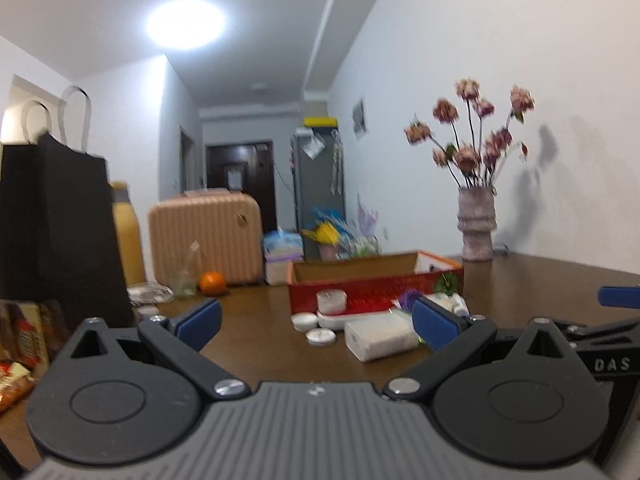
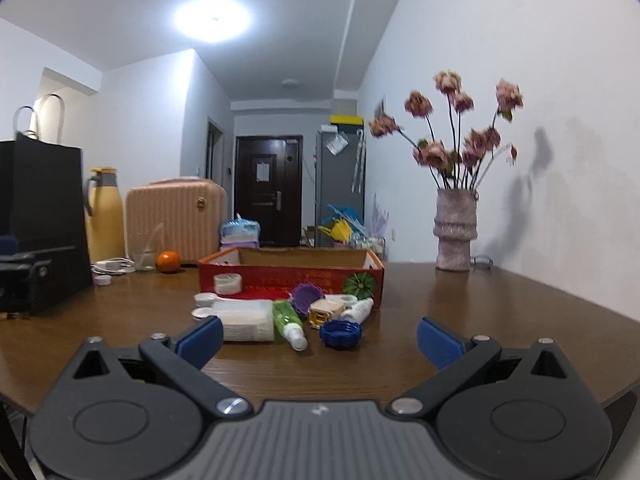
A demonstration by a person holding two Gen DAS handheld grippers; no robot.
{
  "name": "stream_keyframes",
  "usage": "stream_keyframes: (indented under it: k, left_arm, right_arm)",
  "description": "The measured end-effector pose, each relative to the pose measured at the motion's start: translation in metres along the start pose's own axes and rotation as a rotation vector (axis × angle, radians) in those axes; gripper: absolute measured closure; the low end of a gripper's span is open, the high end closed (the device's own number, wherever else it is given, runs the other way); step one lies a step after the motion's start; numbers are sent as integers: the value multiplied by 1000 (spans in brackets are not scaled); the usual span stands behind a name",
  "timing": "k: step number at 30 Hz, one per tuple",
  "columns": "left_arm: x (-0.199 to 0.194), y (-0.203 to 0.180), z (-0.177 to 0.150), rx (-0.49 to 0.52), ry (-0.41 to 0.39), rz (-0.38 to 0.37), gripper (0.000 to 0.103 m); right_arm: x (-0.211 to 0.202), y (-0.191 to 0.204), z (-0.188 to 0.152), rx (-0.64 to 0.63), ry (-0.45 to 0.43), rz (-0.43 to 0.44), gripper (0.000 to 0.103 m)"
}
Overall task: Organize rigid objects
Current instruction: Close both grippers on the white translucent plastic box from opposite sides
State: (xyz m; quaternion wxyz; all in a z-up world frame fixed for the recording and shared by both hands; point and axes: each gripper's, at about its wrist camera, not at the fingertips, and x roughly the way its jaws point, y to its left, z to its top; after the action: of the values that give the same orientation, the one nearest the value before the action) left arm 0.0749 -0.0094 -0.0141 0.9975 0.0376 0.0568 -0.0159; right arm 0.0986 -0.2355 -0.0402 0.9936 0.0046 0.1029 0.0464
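Observation:
A red cardboard box [image 2: 256, 278] stands open on the brown table, also in the left wrist view [image 1: 372, 290]. In front of it lie a white box [image 2: 246, 320], a green bottle [image 2: 289, 324], a blue cap [image 2: 340, 333], a purple lid [image 2: 306, 296], a small wooden block [image 2: 325, 312], a white bottle [image 2: 358, 309] and white lids [image 2: 202, 313]. A white round jar [image 1: 331, 301] and white box [image 1: 380, 336] show in the left wrist view. My left gripper [image 1: 316, 325] is open and empty, short of the pile. My right gripper [image 2: 320, 338] is open and empty, just short of the blue cap.
A flower vase [image 2: 456, 236] stands at the back right by the wall. A black bag [image 1: 60, 224], yellow flask [image 2: 104, 216], pink suitcase [image 2: 174, 218], orange [image 2: 168, 261] and glass [image 1: 185, 280] are at the left. The right gripper's body [image 1: 608, 340] shows at the left view's right edge.

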Motion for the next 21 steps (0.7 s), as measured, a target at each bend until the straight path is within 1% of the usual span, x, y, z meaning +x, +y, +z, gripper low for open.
stream_keyframes:
  k: [3,7,8,9,11,14,15,16,18,19,21]
  left_arm:
    - [27,-1,0,8,59,12,0]
    - [69,2,1,-4,145,12,0]
    - [79,3,1,-8,165,10,0]
    - [90,4,1,-14,185,8,0]
    - [114,5,3,-33,232,-3,0]
    - [150,4,5,-60,309,-45,0]
    - [163,4,5,-71,337,-59,0]
    - [176,5,4,-87,366,-65,0]
    - [198,7,3,-141,417,-108,0]
    - [207,8,2,-170,438,-124,0]
    - [225,10,1,-209,473,-159,4]
  right_arm:
    - [25,-7,3,11,39,21,0]
    - [64,-12,13,1,98,88,0]
    - [73,-12,16,-3,102,116,3]
    - [83,-12,19,-1,110,147,7]
    - [104,-11,27,10,146,198,10]
    - [140,-7,35,10,196,234,9]
    - [155,-7,37,10,224,253,11]
    - [166,-6,39,20,247,272,17]
    - [194,-10,42,81,318,358,50]
    - [205,-11,42,113,351,375,58]
    - [226,-8,43,145,403,390,74]
